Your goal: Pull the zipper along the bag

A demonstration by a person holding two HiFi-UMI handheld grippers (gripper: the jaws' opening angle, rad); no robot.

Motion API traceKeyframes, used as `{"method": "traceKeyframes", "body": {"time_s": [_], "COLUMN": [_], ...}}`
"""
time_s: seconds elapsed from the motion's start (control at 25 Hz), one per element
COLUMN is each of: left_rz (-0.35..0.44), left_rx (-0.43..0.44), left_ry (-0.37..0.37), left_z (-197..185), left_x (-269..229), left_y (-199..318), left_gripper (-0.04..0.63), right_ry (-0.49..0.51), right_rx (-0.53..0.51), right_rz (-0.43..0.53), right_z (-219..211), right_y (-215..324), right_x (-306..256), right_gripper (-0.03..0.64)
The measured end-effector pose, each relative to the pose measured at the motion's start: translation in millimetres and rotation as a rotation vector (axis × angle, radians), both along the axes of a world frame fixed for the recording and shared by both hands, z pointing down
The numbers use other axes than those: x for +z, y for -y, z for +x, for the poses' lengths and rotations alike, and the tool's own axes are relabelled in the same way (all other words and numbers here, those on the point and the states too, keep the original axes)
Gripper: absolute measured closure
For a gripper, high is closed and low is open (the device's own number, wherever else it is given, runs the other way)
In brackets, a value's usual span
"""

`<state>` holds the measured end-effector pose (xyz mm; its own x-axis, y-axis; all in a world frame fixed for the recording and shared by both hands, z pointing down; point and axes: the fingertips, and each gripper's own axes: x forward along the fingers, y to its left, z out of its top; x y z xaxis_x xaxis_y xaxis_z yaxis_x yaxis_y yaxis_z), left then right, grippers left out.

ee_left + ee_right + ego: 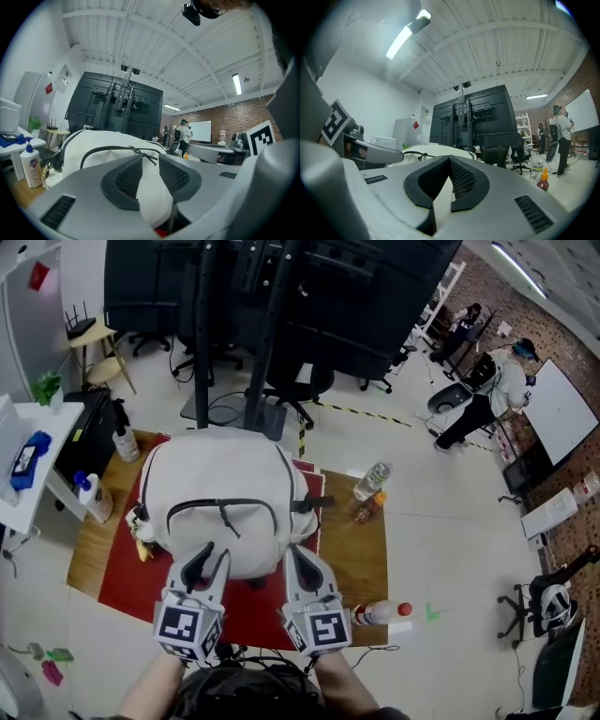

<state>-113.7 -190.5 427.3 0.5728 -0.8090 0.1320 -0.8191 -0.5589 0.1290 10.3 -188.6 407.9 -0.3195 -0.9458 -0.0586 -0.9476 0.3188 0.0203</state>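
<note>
— Where does the bag sit?

— The white backpack [220, 488] stands on a red mat [122, 568] laid over a wooden board [366, 540], right in front of the person. Its black zipper [202, 503] arcs across the near face. The zipper pull [228, 519] hangs near the middle of that arc.

— And the left gripper?

— The left gripper [208, 563] is at the backpack's near lower edge, left of centre. In the left gripper view its jaws stand a little apart with a thick fold of white fabric filling the gap. The pads [171, 176] press on it from both sides.

— The right one?

— The right gripper [302, 563] is at the same edge, right of centre. Its jaws meet at the tips, and a thin strip of white fabric shows in the slit below them. It looks pinched, though the close angle leaves some doubt.

— Is either one on the pull?

— No. Both are below it, on the fabric.

— Anything else close by?

— A clear bottle [372, 480] lies near the board's far right corner. A red-capped bottle [380, 613] lies just beside the right gripper.
</note>
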Motion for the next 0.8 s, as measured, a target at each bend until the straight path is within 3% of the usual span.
{"method": "traceKeyframes", "body": {"time_s": [0.24,0.6,0.8], "left_rz": [-0.071,-0.148,-0.212], "left_rx": [0.072,0.042,-0.029], "left_ry": [0.013,-0.050,-0.071], "left_z": [12,30,31], "left_x": [13,11,19], "left_y": [23,51,70], "left_gripper": [0.370,0.330,0.316], "right_ry": [-0.020,-0.001,0.000], "right_rx": [0.022,-0.017,-0.048], "right_rz": [-0.008,-0.020,-0.023], "right_z": [1,23,28], "right_y": [10,32,45], "right_x": [6,11,10], "right_gripper": [0.601,0.601,0.601]}}
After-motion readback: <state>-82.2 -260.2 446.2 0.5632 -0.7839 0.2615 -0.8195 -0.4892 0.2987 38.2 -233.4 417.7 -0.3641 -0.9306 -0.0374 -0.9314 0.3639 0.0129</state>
